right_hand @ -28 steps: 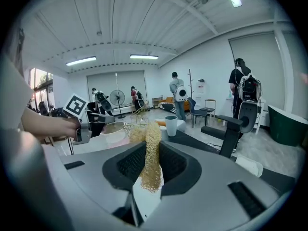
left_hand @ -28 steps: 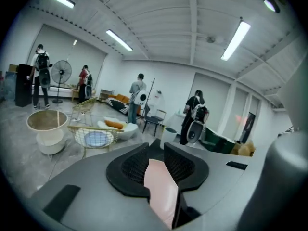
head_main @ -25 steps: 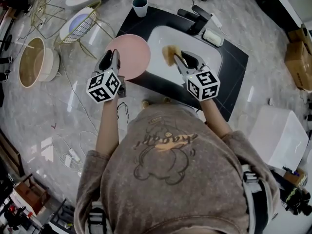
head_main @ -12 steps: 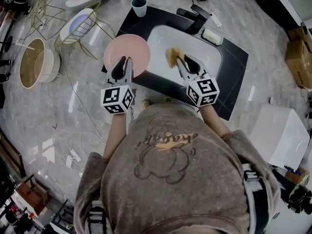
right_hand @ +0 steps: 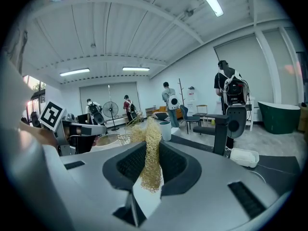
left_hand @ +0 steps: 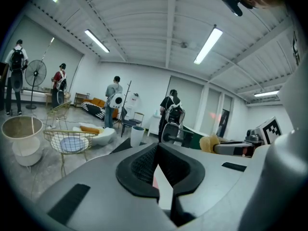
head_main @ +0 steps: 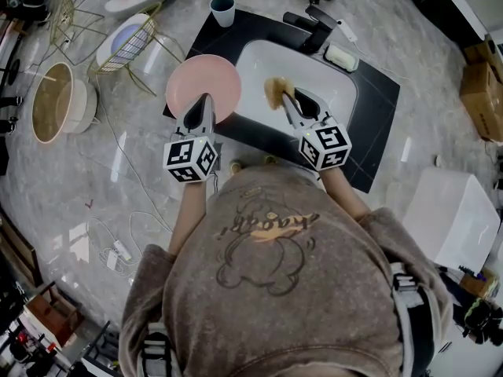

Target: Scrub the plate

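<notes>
A round pink plate (head_main: 196,75) lies on the counter just left of the white sink (head_main: 330,81). My left gripper (head_main: 203,100) is at its near rim; its jaws have just been closing, and they are shut on the rim. In the left gripper view (left_hand: 156,150), a pink sliver of the plate (left_hand: 155,181) shows between the pads. My right gripper (head_main: 288,97) hovers over the sink's left side, shut on a tan fibrous scrubber (head_main: 274,89). In the right gripper view (right_hand: 147,147), the scrubber (right_hand: 149,129) sticks up between the pads.
A black faucet (head_main: 314,22) and a white soap dish (head_main: 343,58) sit behind the sink. A teal cup (head_main: 223,9) stands on the black mat. A wire basket (head_main: 130,39) and a wooden tub (head_main: 56,100) are at the left. A white box (head_main: 452,218) is at the right.
My left gripper has moved right, from beside the plate onto its near rim, and its jaws have gone from apart to shut. The right gripper and scrubber have barely moved.
</notes>
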`<state>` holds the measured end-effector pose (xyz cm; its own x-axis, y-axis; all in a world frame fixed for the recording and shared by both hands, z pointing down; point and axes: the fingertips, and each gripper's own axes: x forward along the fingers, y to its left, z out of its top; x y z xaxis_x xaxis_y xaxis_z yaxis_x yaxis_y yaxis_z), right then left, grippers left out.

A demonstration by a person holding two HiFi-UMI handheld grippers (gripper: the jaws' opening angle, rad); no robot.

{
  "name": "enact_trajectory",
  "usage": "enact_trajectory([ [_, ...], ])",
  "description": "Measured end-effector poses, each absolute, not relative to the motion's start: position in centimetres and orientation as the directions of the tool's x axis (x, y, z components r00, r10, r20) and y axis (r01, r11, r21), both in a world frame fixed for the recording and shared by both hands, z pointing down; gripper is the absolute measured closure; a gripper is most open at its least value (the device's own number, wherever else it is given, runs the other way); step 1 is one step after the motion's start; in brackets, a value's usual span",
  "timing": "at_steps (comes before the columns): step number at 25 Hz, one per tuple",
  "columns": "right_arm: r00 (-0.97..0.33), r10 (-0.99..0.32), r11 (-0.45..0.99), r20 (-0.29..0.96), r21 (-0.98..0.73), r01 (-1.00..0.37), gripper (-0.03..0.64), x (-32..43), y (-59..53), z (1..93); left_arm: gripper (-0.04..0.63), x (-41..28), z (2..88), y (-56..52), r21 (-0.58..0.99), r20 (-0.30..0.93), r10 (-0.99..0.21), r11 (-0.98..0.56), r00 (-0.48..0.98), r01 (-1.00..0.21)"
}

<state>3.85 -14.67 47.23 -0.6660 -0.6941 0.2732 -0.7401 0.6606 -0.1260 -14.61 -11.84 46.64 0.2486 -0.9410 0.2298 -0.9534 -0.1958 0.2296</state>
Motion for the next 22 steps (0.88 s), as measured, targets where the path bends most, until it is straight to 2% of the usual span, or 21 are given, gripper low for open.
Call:
enact_trajectory([
  [22,-0.677,-0.681,0.666,0.278,-0.15,-0.731,0.538,3.64,-14.76,46.96,0.578,-15.17,46.65,-11.65,0.212,0.243,-0.944,-0.173,0.224,-0.962],
])
